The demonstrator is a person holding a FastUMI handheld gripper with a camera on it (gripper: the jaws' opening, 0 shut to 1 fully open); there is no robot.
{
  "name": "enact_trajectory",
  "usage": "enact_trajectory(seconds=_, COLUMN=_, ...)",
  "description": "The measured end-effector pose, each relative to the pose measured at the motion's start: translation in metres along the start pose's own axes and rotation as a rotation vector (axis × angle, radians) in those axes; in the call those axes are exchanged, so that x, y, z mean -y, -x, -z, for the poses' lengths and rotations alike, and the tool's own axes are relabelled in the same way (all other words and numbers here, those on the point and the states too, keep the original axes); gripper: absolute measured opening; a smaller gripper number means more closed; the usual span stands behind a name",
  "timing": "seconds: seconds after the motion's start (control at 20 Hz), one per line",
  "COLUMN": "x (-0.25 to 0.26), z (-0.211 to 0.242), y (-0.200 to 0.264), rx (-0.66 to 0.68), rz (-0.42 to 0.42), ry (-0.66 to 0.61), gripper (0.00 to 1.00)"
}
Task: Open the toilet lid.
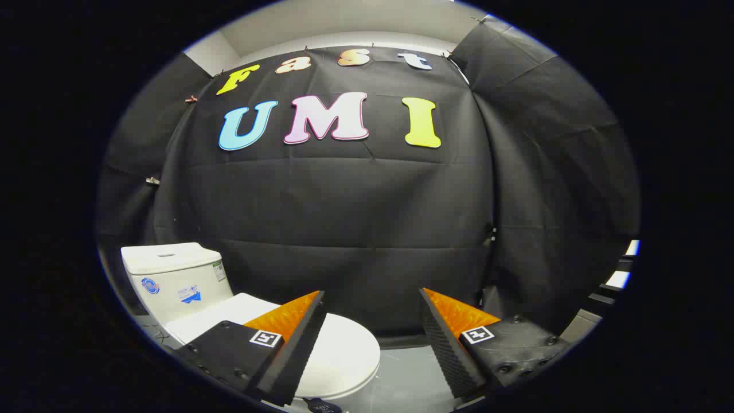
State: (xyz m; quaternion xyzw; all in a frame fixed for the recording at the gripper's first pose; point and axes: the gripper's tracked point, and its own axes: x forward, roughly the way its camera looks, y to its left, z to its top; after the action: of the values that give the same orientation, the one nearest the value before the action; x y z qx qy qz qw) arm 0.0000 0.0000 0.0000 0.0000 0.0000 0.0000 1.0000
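The toilet lid (344,350) and tank (172,275) look smooth, glossy white, while the hand-held gripper (373,338), spread wide, has matt black fingers (441,344) with ribbed pads.

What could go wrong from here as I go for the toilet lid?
1. The lid is shut flat and the open gripper hovers apart from it, nothing between its fingers; they may skid off the smooth top instead of catching the front rim.
2. One finger hides part of the lid, so the edge is hard to judge.
3. Swung up hard, the lid could knock the tank.
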Motion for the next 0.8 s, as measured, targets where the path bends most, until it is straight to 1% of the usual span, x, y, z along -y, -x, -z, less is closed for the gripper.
enact_trajectory(seconds=0.4, x=0.002, z=0.001, y=0.000, rx=-0.006, rz=0.005, ry=0.001, gripper=0.98)
enact_trajectory(seconds=0.6, x=-0.001, z=-0.003, y=0.001, rx=0.001, rz=-0.005, ry=0.007, gripper=0.98)
enact_trajectory(seconds=0.8, x=-0.003, z=-0.012, y=0.002, rx=0.010, rz=-0.004, ry=-0.013, gripper=0.98)
